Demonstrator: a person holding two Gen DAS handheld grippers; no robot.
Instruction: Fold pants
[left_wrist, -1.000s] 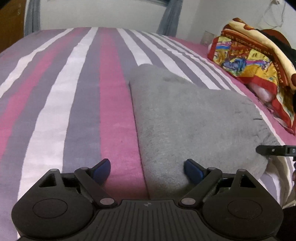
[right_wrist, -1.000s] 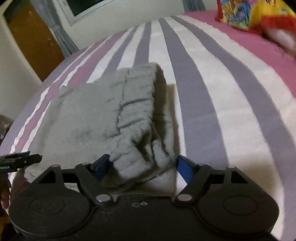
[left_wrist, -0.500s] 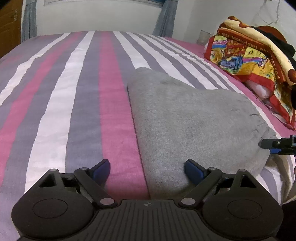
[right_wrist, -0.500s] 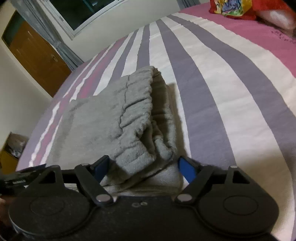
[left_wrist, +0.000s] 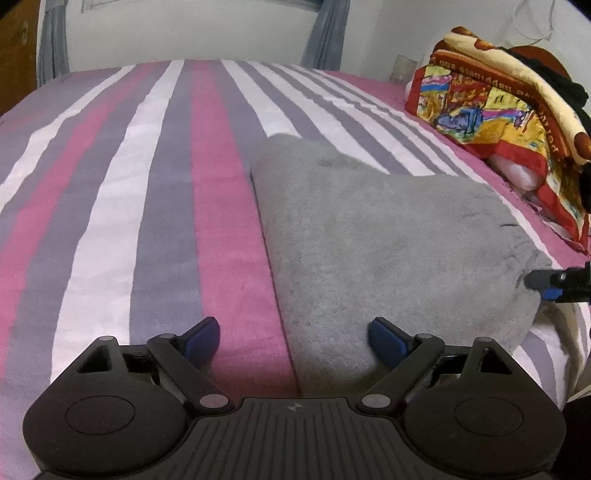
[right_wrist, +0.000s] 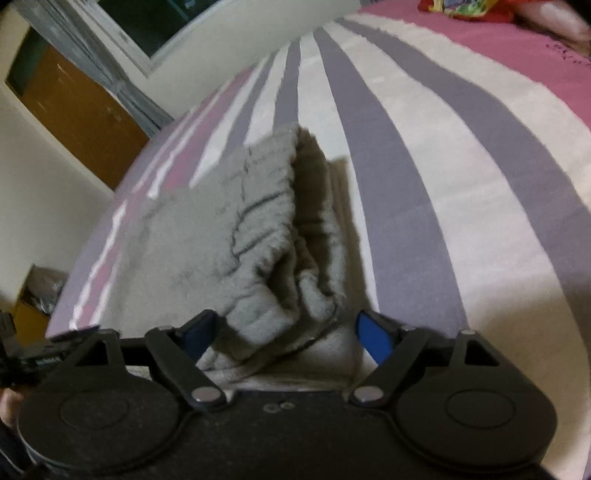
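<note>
Grey pants (left_wrist: 384, 236) folded on striped bed (left_wrist: 166, 184), centre-right of left view. Left gripper (left_wrist: 293, 338) fingers spread wide, holding nothing. Right gripper (right_wrist: 284, 334) fingers apart, waistband lying between them.

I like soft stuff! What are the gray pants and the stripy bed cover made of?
The gray pants look like thick fleece or sweatshirt knit: a matte, fuzzy nap, with a puckered waistband in the right wrist view. The stripy bed cover looks like thin woven cloth, maybe cotton: flat and smooth, with slight wrinkles. That is only a guess from looks.
</note>
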